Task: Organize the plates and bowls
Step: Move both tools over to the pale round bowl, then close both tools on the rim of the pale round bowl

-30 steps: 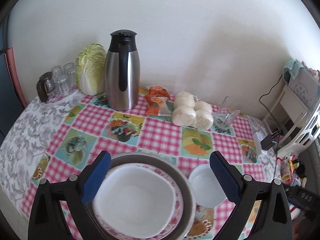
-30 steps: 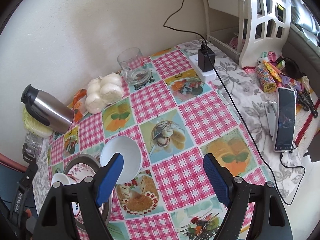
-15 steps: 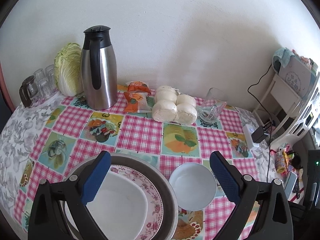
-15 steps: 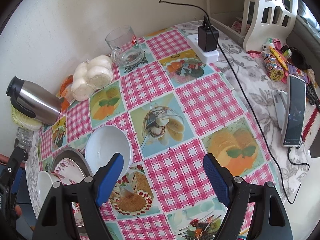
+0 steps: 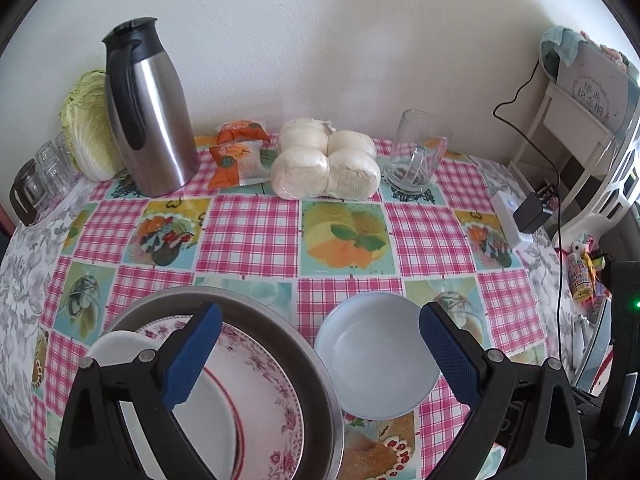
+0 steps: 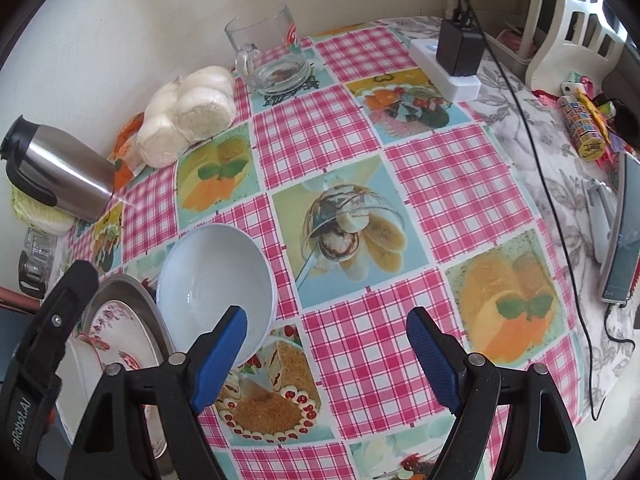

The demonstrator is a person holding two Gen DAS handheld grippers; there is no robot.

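The left gripper (image 5: 320, 344) hangs low over the table with its blue-padded jaws spread wide and nothing between the pads; the white bowl (image 5: 378, 354) sits on the cloth inside that gap, nearer the right pad, touched by neither. Under the left pad lies a floral plate (image 5: 260, 396) nested in a metal pan (image 5: 256, 312), with a small white dish (image 5: 120, 346) on the plate at the pan's 9 o'clock side; the bowl stands just beside the pan at its 3 o'clock. The right gripper (image 6: 326, 344) is likewise wide apart and empty, above the checked tablecloth (image 6: 360, 344), the white bowl (image 6: 216, 280) lying at 10 o'clock from its left pad, partly behind it. Farther out in the left wrist view, toward 12 o'clock against the wall, stand a steel thermos (image 5: 148, 120), a cabbage (image 5: 86, 128) behind it, a bag of white buns (image 5: 326, 164), an orange snack packet (image 5: 238, 156) and a glass mug (image 5: 418, 152); a white power strip (image 5: 510, 220) with a black charger lies at 2 o'clock.
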